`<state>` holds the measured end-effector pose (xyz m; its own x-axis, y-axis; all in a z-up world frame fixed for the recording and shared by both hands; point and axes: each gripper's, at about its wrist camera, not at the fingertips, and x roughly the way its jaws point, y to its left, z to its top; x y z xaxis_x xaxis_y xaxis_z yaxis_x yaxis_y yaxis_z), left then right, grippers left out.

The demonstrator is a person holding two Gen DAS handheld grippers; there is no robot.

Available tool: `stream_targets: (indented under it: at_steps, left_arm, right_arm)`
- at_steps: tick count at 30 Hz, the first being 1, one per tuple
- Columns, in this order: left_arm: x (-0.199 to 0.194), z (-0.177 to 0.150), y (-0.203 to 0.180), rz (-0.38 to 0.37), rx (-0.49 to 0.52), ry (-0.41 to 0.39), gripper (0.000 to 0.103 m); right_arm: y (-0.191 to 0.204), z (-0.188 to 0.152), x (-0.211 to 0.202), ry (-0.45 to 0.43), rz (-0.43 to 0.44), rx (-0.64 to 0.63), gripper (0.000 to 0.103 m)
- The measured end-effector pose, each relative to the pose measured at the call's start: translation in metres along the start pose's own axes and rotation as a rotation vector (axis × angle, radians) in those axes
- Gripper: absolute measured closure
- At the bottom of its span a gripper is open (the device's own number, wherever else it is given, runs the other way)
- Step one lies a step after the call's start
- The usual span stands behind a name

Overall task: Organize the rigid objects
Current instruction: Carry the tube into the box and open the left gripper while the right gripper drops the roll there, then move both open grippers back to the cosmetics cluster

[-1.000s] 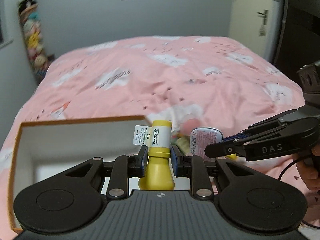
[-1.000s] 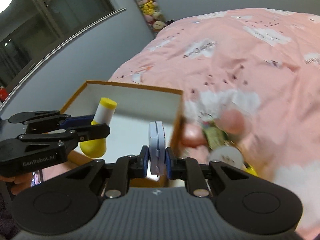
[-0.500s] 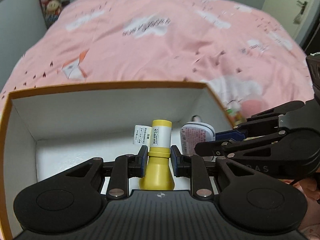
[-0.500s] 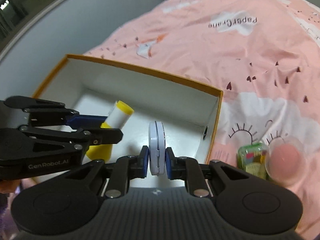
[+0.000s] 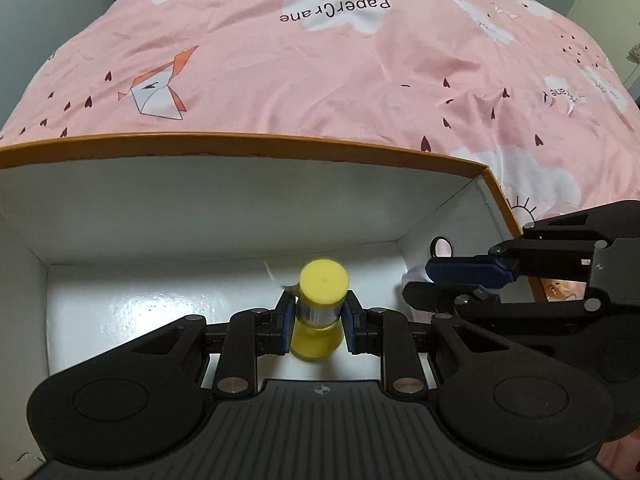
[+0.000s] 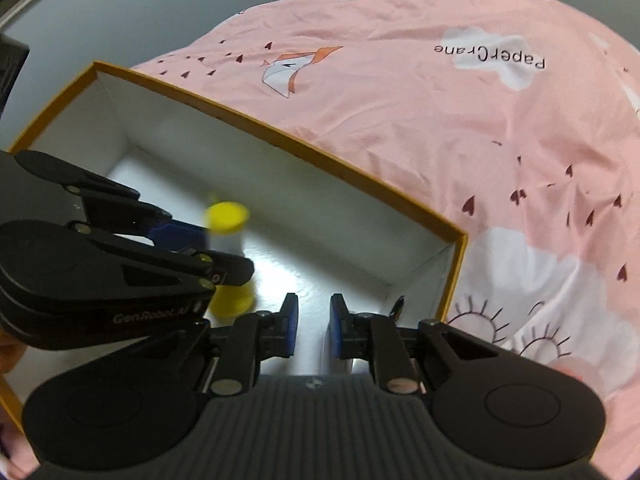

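Left gripper (image 5: 318,320): your pads are pressed onto the yellow bottle (image 5: 323,284) at its narrow neck, one pad on each side.
Yellow bottle: it is inside the box (image 5: 240,140) with its cap end up toward your camera and its wide yellow base low over the white floor. The pictures do not show whether the base touches.
Box: white inside with an orange rim, it sits on the pink bedspread (image 5: 320,80) (printed with clouds and paper cranes).
Right gripper (image 6: 313,328): it reaches into the box near the right-hand wall, just beside your left gripper. Its blue pads stand a narrow gap apart, and a pale blur sits low against one pad.
Right grip: I cannot tell if anything is pinched there — the gap itself shows only glossy white floor.
Clarity: the bottle is smeared in both views — its label is unreadable.
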<state>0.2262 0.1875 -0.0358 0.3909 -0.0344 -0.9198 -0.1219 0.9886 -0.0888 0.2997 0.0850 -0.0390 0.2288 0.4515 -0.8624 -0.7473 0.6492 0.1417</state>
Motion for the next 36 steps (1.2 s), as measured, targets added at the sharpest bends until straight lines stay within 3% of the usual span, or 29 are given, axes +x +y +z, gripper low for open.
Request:
stream_targets:
  at_steps: [8,18,23,26,36]
  left_arm:
    - [0.002,0.004,-0.007,0.013,0.013,0.013,0.076]
    - [0.006,0.008,-0.009,-0.045,-0.033,0.026,0.076]
    - [-0.002,0.011,-0.016,-0.038,-0.023,0.002,0.075]
    - [-0.007,0.011,-0.018,-0.02,-0.015,-0.01,0.067]
    - [-0.05,-0.003,-0.032,-0.021,0.017,-0.124,0.064]
  right_arm:
    - [0.001,-0.003,-0.003,-0.022,-0.038,-0.016,0.087]
    - [0.001,-0.006,-0.016,-0.073,-0.105,-0.04,0.081]
    - [-0.005,-0.007,-0.022,-0.09,-0.115,-0.022,0.081]
    - [-0.005,-0.009,-0.025,-0.097,-0.12,-0.015,0.08]
    - [0.0,-0.021,-0.053,-0.156,-0.097,-0.007,0.064]
